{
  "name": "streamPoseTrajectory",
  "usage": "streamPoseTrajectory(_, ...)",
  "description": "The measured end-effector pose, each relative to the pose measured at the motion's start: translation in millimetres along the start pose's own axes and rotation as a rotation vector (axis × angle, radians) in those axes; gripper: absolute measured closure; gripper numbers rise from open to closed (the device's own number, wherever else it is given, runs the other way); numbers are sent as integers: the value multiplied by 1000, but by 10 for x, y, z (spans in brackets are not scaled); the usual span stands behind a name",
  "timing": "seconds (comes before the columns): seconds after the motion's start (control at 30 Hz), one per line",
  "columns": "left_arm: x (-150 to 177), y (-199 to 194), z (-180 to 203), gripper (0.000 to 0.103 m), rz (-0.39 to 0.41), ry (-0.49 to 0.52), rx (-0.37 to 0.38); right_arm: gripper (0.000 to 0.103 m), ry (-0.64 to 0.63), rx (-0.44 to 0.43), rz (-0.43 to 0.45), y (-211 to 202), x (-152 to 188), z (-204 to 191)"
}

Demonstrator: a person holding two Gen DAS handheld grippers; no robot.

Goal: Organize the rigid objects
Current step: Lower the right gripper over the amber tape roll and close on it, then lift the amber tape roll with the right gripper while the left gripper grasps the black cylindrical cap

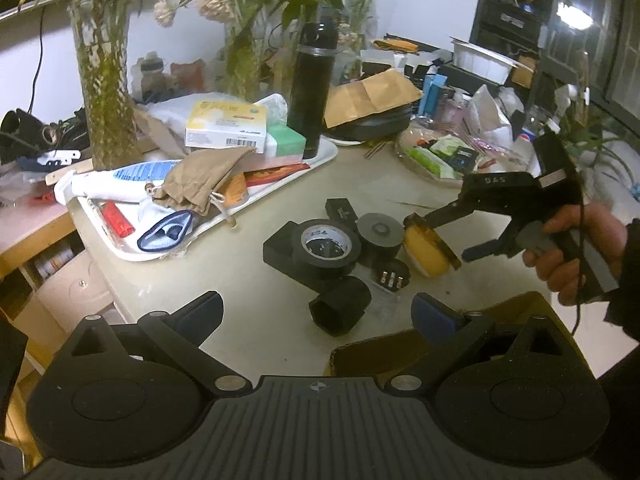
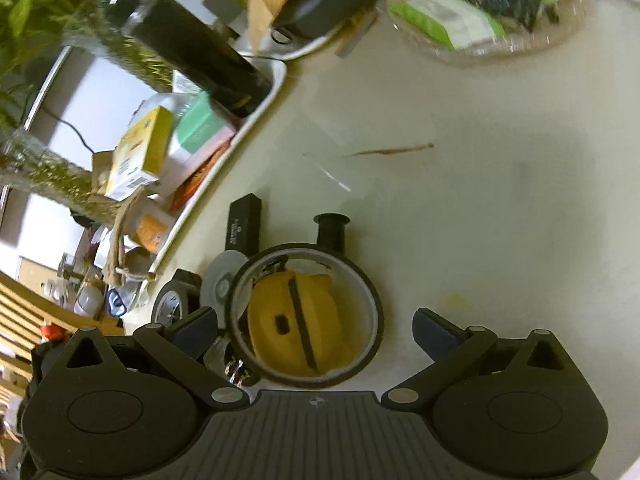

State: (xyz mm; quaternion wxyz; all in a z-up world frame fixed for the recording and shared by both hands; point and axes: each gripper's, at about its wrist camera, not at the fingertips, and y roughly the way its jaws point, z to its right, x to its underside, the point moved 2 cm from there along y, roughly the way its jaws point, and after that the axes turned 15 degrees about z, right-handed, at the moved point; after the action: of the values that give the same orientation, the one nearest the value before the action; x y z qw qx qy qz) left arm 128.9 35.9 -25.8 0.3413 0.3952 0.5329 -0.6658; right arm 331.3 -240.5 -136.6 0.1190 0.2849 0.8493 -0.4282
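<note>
Yellow round case (image 2: 298, 330) sits ringed between spread right claw (image 2: 316, 330) fingers.

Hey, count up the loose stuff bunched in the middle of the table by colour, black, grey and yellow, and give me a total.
Black: 5, namely tape roll, flat block under it, hexagonal tube, round cap with pins, small box
Grey: 1, tape roll
Yellow: 1, round case with a clear ring
Total: 7

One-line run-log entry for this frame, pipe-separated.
phase: reach | right gripper: open, over amber tape roll ringing yellow object | left gripper: open, holding nothing | black tape roll: on table
</note>
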Motion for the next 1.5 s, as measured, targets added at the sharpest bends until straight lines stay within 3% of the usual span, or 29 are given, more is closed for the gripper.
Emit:
streamPoseTrajectory(0.27,14,7,-26,0,-3,-20,4,0,108,-20,2,116,-10,21)
streamPoseTrajectory(0.5,26,9,-9,0,0,-18,15,2,101,12,5,130,-14,-19)
streamPoseTrajectory(0.6,27,10,-5,0,1,-19,15,11,97,34,10,116,-16,-22)
streamPoseTrajectory(0.87,27,-4,22,0,9,-7,23,12,128,-23,19,78,21,-18)
streamPoseTrajectory(1.27,36,-4,100,0,0,50,24,12,-99,-2,166,-494,-41,-336)
streamPoseTrajectory(1.5,9,6,176,0,-26,95,15,12,-217,38,210,-861,58,-459)
